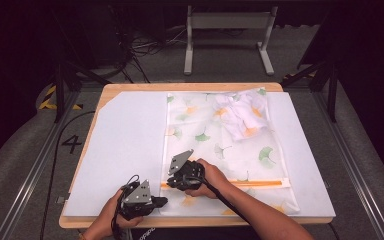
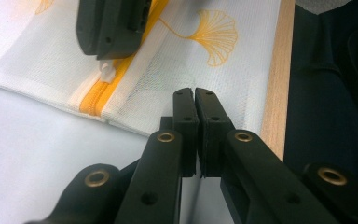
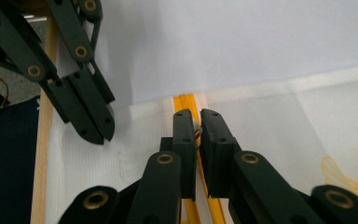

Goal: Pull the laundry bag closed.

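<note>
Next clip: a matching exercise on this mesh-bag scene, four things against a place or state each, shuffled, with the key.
Things:
1. left gripper
2. right gripper
3. crumpled white garment
4. zipper

Places or states:
A. orange, running along the near end of the mesh laundry bag
B. jaws shut on the bag's near corner fabric
C. inside the bag, at its far end
D. jaws closed around the zipper pull

Pairs: 1-B, 2-D, 3-C, 4-A
</note>
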### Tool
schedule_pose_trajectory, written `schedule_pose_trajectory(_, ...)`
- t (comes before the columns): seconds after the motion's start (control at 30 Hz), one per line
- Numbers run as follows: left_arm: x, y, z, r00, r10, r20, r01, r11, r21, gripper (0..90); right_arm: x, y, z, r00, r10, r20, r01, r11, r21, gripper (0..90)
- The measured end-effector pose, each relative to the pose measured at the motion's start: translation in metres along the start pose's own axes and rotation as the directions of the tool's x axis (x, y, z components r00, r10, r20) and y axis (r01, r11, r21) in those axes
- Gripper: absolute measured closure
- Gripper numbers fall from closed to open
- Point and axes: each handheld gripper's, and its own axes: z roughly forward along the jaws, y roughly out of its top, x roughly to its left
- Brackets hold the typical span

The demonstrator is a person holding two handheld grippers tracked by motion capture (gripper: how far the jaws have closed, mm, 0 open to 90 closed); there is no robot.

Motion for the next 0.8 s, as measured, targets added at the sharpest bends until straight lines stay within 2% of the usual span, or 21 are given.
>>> schedule_pose_trajectory(0.07, -0.001, 0.000, 0.000, 1.0000, -0.003, -0.002, 0.003, 1.0000, 0.000, 87.7, 0.000, -0.001, -0.001, 0.9999, 0.000, -0.012, 0.001, 1.000, 0.010, 84.2)
schedule_pose_trajectory(0.13, -0.002, 0.001, 0.000, 0.9998, -0.004, -0.017, 0.004, 1.0000, -0.002, 87.4, 0.001, -0.001, -0.002, 0.9999, -0.015, -0.003, 0.015, 0.999, 0.032, 83.5)
schedule_pose_trajectory(0.2, -0.001, 0.003, 0.000, 0.9995, 0.003, -0.032, -0.003, 1.0000, -0.003, 87.0, -0.001, 0.000, -0.002, 0.9994, -0.027, -0.024, 0.028, 0.998, 0.055, 83.1)
schedule_pose_trajectory(0.33, 0.004, 0.006, -0.003, 0.9982, 0.009, -0.059, -0.010, 0.9999, -0.013, 86.5, -0.001, 0.005, 0.000, 0.9981, -0.049, -0.038, 0.054, 0.989, 0.138, 78.3)
schedule_pose_trajectory(0.4, 0.007, 0.006, -0.003, 0.9983, -0.004, -0.058, 0.003, 0.9998, -0.019, 85.7, -0.001, 0.007, -0.001, 0.9981, -0.047, -0.040, 0.053, 0.984, 0.167, 76.7)
schedule_pose_trajectory(0.47, 0.007, 0.007, -0.003, 0.9976, 0.004, -0.069, -0.004, 0.9999, -0.010, 85.6, -0.001, 0.008, 0.000, 0.9974, -0.051, -0.051, 0.059, 0.981, 0.184, 74.9)
schedule_pose_trajectory(0.6, 0.008, 0.007, -0.002, 0.9976, 0.005, -0.069, -0.006, 1.0000, -0.008, 85.4, -0.002, 0.013, 0.000, 0.9963, -0.068, -0.053, 0.076, 0.982, 0.174, 67.2)
schedule_pose_trajectory(0.7, 0.009, 0.008, -0.002, 0.9974, 0.010, -0.072, -0.010, 0.9999, -0.002, 85.0, -0.004, 0.016, 0.002, 0.9968, -0.063, -0.049, 0.071, 0.981, 0.181, 66.7)
schedule_pose_trajectory(0.73, 0.010, 0.010, -0.002, 0.9970, 0.020, -0.075, -0.020, 0.9998, 0.006, 85.0, -0.006, 0.016, 0.003, 0.9963, -0.065, -0.057, 0.074, 0.981, 0.178, 66.8)
schedule_pose_trajectory(0.77, 0.011, 0.011, -0.002, 0.9970, 0.024, -0.074, -0.024, 0.9997, 0.008, 85.0, -0.007, 0.018, 0.005, 0.9958, -0.048, -0.078, 0.062, 0.981, 0.182, 66.8)
schedule_pose_trajectory(0.8, 0.012, 0.012, -0.001, 0.9961, 0.032, -0.082, -0.030, 0.9994, 0.018, 85.0, -0.008, 0.018, 0.008, 0.9956, -0.052, -0.078, 0.066, 0.980, 0.190, 67.5)
